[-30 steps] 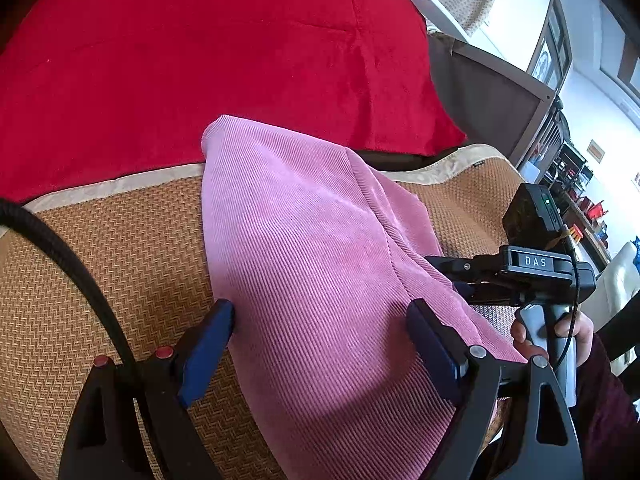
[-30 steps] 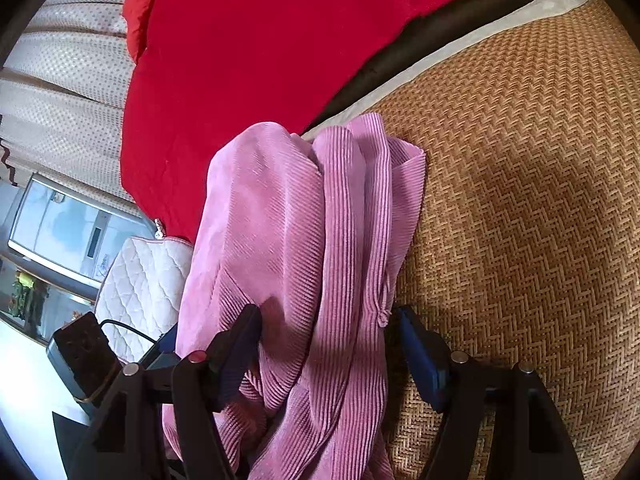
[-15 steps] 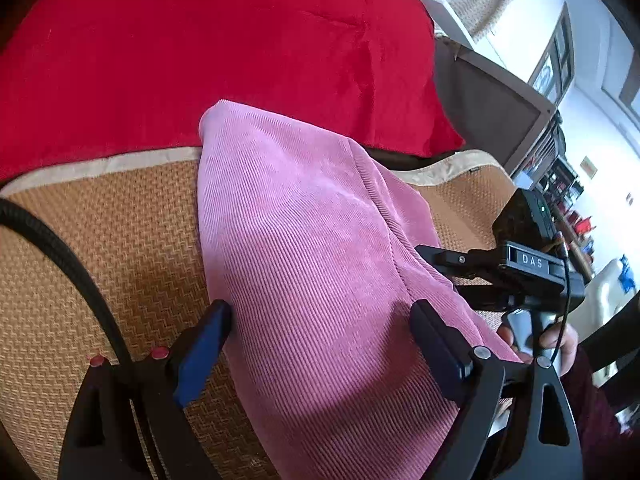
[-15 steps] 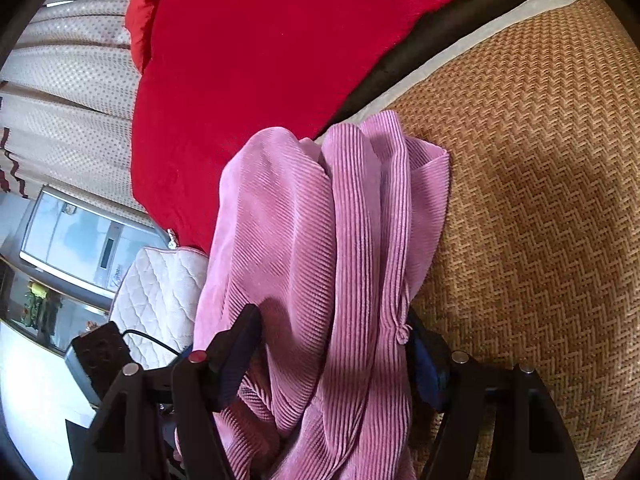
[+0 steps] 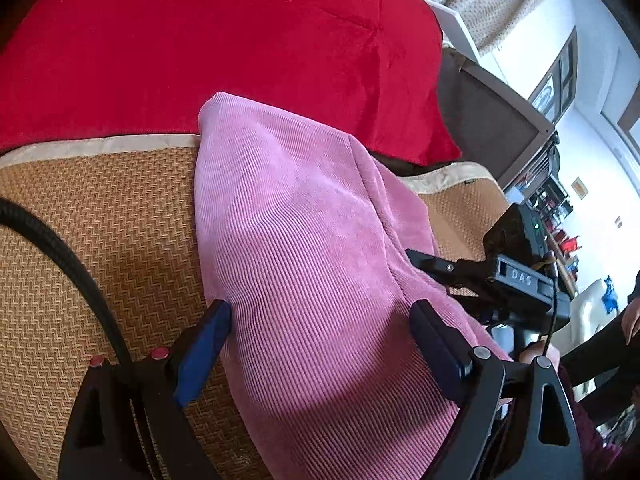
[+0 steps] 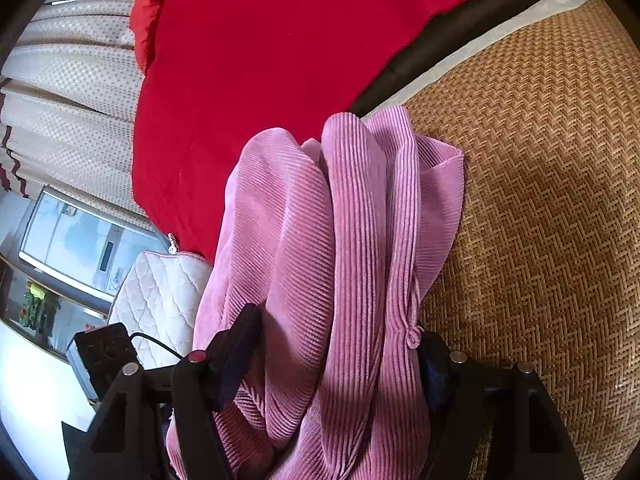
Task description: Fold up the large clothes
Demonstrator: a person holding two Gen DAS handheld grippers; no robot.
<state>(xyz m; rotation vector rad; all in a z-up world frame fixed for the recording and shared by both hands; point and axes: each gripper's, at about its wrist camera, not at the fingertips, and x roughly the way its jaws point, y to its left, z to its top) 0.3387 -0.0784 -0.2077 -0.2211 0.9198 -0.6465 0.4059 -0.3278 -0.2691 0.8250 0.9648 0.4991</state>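
A pink corduroy garment (image 5: 304, 248) lies in a long bunched strip on a woven rattan mat (image 5: 100, 240). My left gripper (image 5: 320, 344) is open, its blue pads straddling the near part of the garment. The garment also shows in the right wrist view (image 6: 340, 260), folded into thick ridges. My right gripper (image 6: 340, 344) is open with the bunched cloth lying between its wide jaws; its right pad is partly hidden by cloth. The right gripper's body (image 5: 516, 280) shows at the garment's right edge in the left wrist view.
A red blanket (image 5: 200, 40) covers the sofa back behind the mat. A quilted white cushion (image 6: 160, 292) and a glass cabinet (image 6: 80, 240) stand off the left end. Bare mat (image 6: 540, 200) lies to the right of the garment. Curtains (image 6: 72, 60) hang behind.
Both grippers have moved forward a little along the garment, so it fills more of each view. The cloth lies deeper between the right jaws, now covering the right pad. Both stay open.
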